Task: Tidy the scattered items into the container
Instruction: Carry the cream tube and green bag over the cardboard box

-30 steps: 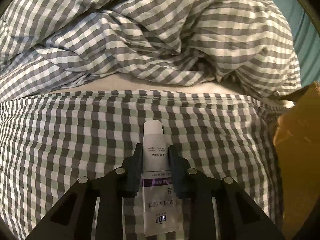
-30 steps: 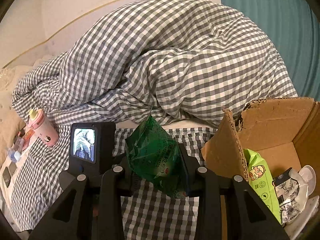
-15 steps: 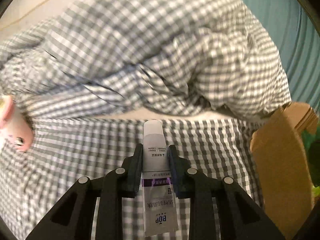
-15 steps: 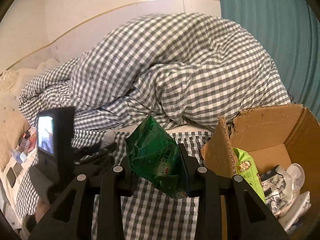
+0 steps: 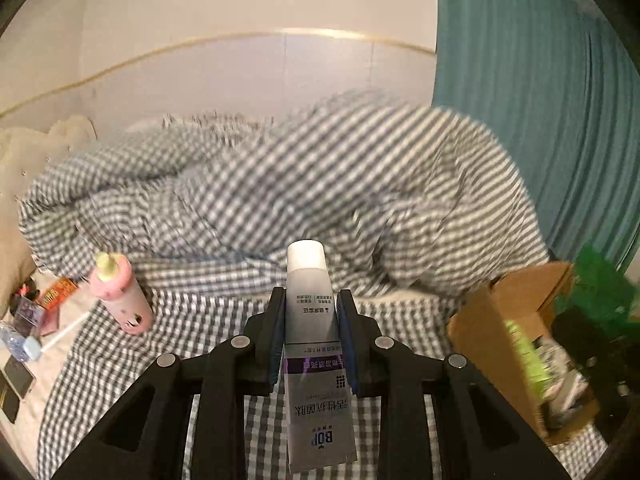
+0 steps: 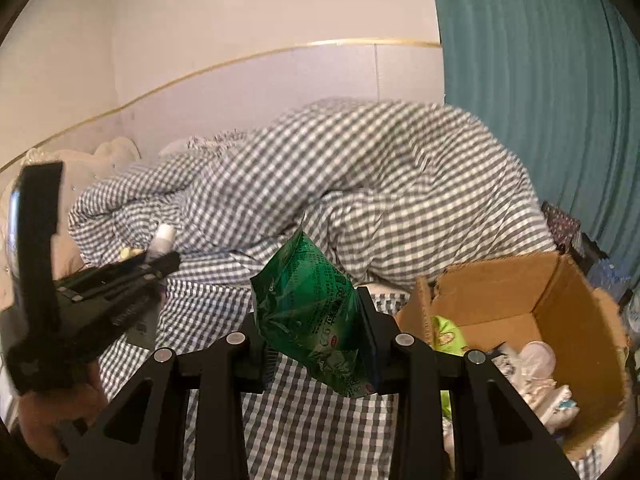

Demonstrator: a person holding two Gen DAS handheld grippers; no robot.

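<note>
- Your left gripper (image 5: pixel 309 322) has its jaws clamped on a grey tube (image 5: pixel 310 312), white cap pointing away.
- A pink bottle (image 5: pixel 120 294) stands on the checked bed cover (image 5: pixel 192 344), left.
- The cardboard box (image 5: pixel 486 332) sits right, beside something green (image 5: pixel 596 284).

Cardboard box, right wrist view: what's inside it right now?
The cardboard box holds a lime-green packet and white wrapped items. Its near wall and the right gripper's fingers hide the bottom.
</note>
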